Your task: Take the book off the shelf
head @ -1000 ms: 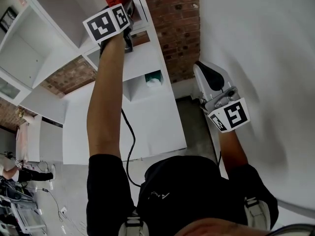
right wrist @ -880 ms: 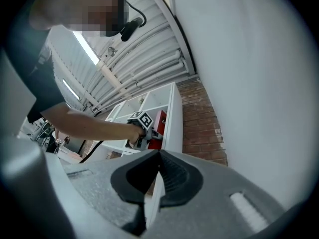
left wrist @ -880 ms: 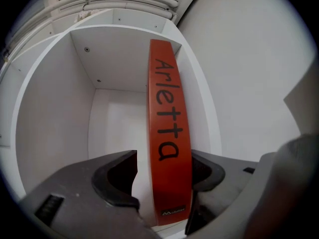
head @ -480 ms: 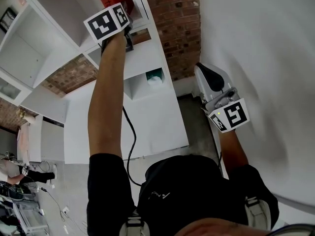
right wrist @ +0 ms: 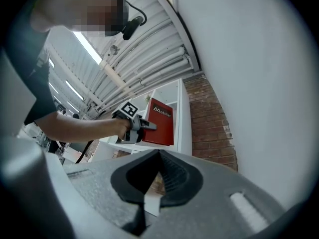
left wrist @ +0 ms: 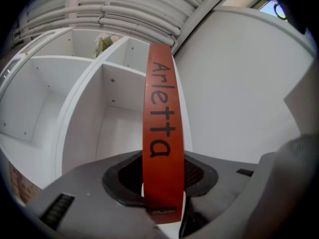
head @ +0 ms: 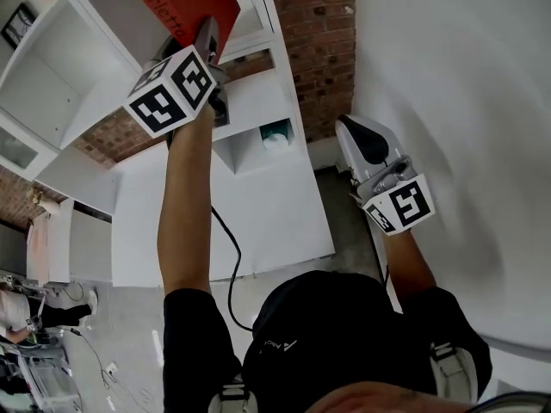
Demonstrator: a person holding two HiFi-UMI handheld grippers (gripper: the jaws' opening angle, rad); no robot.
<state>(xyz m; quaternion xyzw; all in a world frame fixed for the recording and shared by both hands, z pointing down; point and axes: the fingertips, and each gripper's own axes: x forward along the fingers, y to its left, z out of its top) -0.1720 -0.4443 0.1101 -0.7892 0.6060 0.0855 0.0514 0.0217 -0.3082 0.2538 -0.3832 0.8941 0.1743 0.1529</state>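
A red book [head: 176, 3] with black lettering on its spine sits at the front of an upper compartment of the white shelf unit [head: 95, 50]. My left gripper [head: 207, 41] is shut on the lower end of its spine. In the left gripper view the spine [left wrist: 160, 108] stands upright between the pads of the left gripper [left wrist: 162, 183], with the empty white compartments [left wrist: 75, 108] behind it. The right gripper view shows the book [right wrist: 160, 121] held out in front of the shelf. My right gripper [head: 362, 140] hangs by the white wall, shut and holding nothing.
A brick wall [head: 314, 50] runs behind the shelf unit, and a plain white wall [head: 456, 101] is on the right. A lower cubby holds a green and white object [head: 274, 138]. A black cable [head: 225, 248] trails down from the left arm.
The left gripper has closed on the book's spine and drawn it out of the compartment toward me. The book now shows more of its cover. The right gripper has hardly moved.
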